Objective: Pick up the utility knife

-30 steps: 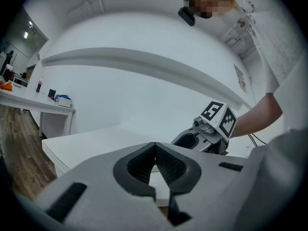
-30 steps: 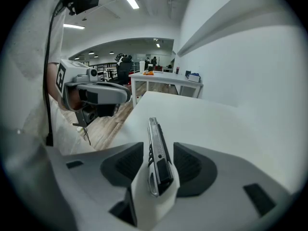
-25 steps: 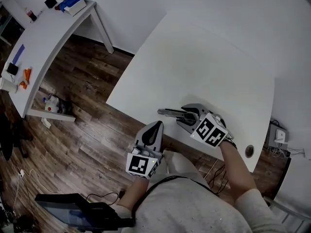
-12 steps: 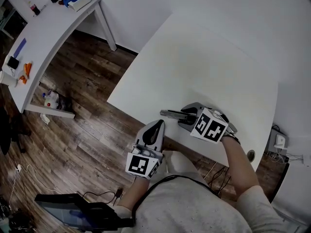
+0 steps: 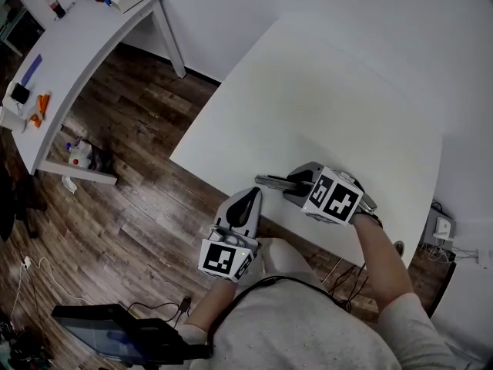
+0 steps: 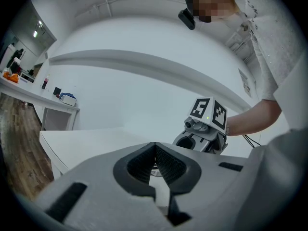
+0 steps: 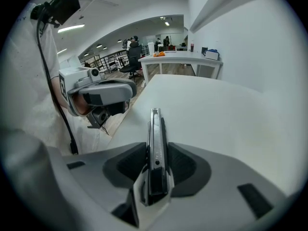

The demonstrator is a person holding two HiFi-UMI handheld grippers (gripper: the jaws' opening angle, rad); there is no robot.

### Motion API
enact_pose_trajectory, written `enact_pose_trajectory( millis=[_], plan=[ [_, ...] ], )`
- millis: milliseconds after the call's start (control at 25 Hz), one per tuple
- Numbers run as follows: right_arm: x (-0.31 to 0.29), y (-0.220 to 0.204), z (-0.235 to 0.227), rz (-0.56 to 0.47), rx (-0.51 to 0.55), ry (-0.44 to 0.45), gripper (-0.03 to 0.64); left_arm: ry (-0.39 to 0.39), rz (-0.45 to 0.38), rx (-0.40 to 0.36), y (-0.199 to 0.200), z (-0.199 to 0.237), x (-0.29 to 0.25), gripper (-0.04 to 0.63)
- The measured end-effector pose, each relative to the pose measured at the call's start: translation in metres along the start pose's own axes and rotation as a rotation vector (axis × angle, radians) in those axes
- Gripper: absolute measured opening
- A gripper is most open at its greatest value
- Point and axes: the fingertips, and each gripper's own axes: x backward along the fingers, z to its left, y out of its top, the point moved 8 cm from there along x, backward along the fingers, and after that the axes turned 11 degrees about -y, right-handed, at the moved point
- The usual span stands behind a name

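Note:
A slim grey utility knife (image 5: 271, 180) lies near the front edge of the white table (image 5: 331, 106), its tip pointing left. My right gripper (image 5: 299, 187) points steeply down over its rear end. In the right gripper view the knife (image 7: 155, 134) stands edge-up between the dark pads, which have just been closing and now rest against both its sides. My left gripper (image 5: 248, 200) hovers level just off the table's front edge, left of the knife. It is shut with nothing between its pads (image 6: 166, 165).
A second white table (image 5: 69, 52) with several small items stands far left across the wood floor (image 5: 139, 176). A dark flat device (image 5: 100, 330) sits low at the left. A cable hole (image 5: 398, 247) marks the table's right corner.
The right gripper has tipped slightly over the knife. The knife and the left gripper keep their places.

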Motion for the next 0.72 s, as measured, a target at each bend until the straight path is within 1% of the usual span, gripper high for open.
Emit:
enact_pose_trajectory(
  millis=[120, 280, 480, 720],
  plan=[
    [0.002, -0.002, 0.001, -0.02, -0.012, -0.017, 0.144, -0.011, -0.001, -0.005, -0.001, 0.001, -0.002, 0.008],
    [0.004, -0.002, 0.0, -0.032, -0.014, -0.035, 0.142, 0.003, 0.002, -0.005, 0.005, 0.004, -0.002, 0.008],
    [0.012, -0.008, -0.007, -0.069, -0.081, -0.057, 0.14, -0.007, 0.009, -0.007, 0.006, 0.002, -0.003, 0.008],
    [0.033, -0.005, -0.008, -0.129, -0.17, -0.077, 0.138, -0.019, 0.007, -0.007, 0.017, -0.005, -0.006, 0.008]
  ],
)
